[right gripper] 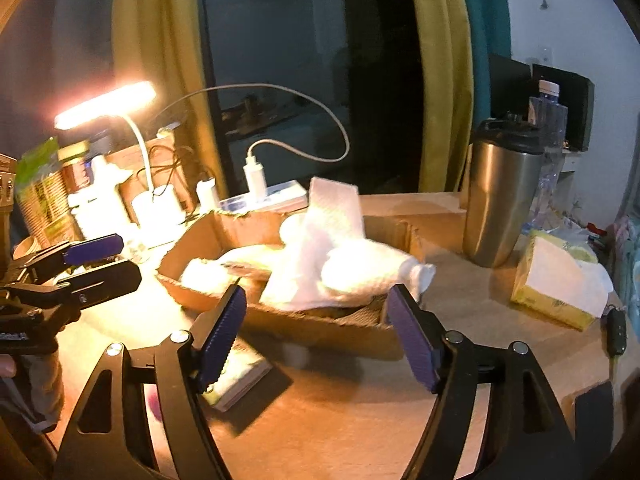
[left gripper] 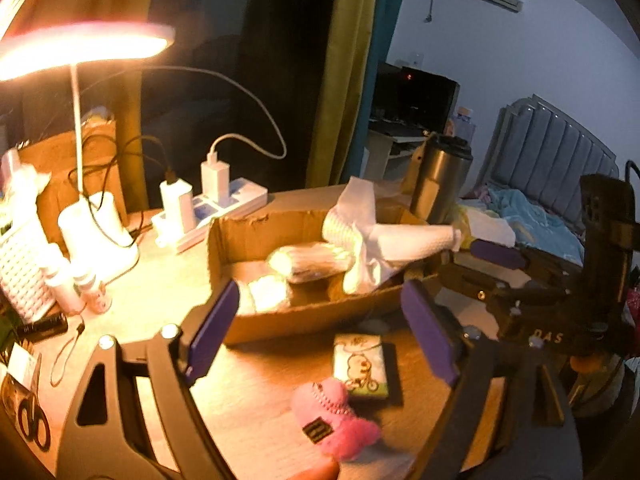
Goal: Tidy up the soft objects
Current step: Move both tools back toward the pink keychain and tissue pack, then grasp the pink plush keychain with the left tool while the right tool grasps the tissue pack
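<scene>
Bare table (right gripper: 340, 408) lay open near the box (right gripper: 320, 330), broken only by a tissue pack (left gripper: 362, 366) and pink toy (left gripper: 332, 420). Left of the box, the lamp (left gripper: 92, 236), chargers (left gripper: 208, 200) and cables crowded the way. Right, a steel cup (right gripper: 500, 196) and tissue box (right gripper: 556, 284) stood.

One cardboard box (left gripper: 304, 320) holds one white towel (left gripper: 372, 248) and at least two wrapped soft packs (left gripper: 308, 262), on a table (left gripper: 256, 400) where one pink plush toy (left gripper: 332, 420) and one small tissue packet (left gripper: 362, 364) lie. Also counted: one lit desk lamp (left gripper: 80, 46), one steel tumbler (right gripper: 500, 196), one yellow tissue box (right gripper: 556, 284), one power strip (left gripper: 224, 208) with two chargers (left gripper: 216, 180), and two grippers (left gripper: 324, 336).
</scene>
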